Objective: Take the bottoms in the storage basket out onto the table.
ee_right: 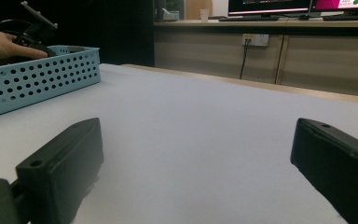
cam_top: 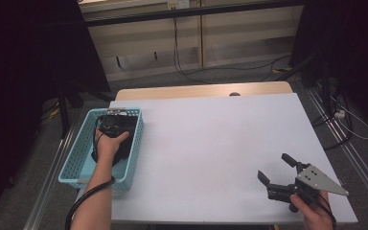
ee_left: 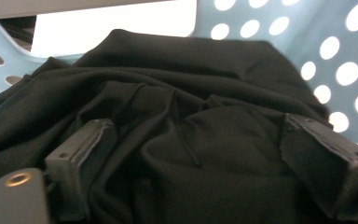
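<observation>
We see the left hand (cam_top: 109, 143) reaching into a blue basket (cam_top: 79, 148) at the table's left edge, its left gripper (ee_left: 205, 154) spread over crumpled black cloth (ee_left: 177, 93) lying inside, not pinching it. The right gripper (cam_top: 280, 173) rests near the table's front right corner, jaws wide apart.

Black cloth (ee_left: 186, 121) (crumpled) lies in blue basket (cam_top: 72, 160).

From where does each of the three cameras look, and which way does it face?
High view: above the table, looking down; both forearms, left gripper, right gripper.
Left gripper view: inside the blue basket, facing black cloth between open jaws.
Right gripper view: low over the table, facing across it, jaws open.
Shared: the basket shows in all three.
</observation>
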Motion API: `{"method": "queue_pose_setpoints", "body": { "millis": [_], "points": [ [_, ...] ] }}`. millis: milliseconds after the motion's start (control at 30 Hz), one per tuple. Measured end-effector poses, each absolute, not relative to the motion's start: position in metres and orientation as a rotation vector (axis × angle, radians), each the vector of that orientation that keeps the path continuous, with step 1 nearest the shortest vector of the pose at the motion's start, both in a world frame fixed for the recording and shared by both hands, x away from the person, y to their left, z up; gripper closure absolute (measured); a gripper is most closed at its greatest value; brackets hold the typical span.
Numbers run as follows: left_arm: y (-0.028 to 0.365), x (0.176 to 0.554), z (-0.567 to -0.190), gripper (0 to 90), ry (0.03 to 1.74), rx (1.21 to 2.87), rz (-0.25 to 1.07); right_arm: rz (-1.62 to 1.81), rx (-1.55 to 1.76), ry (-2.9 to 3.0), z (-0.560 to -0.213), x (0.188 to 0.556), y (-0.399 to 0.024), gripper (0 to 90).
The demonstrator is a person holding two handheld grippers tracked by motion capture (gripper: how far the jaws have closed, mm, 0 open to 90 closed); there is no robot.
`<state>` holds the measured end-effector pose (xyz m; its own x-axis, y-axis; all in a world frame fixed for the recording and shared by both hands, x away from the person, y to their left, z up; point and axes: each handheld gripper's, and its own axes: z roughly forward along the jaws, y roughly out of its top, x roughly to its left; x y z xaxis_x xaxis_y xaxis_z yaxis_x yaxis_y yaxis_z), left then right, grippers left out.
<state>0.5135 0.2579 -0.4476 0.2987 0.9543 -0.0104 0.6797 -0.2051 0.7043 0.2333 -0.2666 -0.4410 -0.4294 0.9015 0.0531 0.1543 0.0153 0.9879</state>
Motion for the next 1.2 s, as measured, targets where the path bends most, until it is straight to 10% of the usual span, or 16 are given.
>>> {"method": "queue_pose_setpoints", "body": {
  "millis": [367, 800, 1200],
  "points": [
    [0.260, 0.510, -0.457, 8.5, 1.438, 1.993, 0.612, 1.460, 1.089, 1.663, -0.442, 0.233, -0.266, 1.5],
    [0.259, 0.501, -0.443, 64.4, 1.455, 2.068, 0.540, 1.464, 1.083, 1.669, -0.442, 0.234, -0.265, 1.5],
    [0.281, 0.492, -0.400, 74.3, 1.494, 2.054, 0.363, 1.447, 1.084, 1.672, -0.443, 0.236, -0.265, 1.5]
  ]
}}
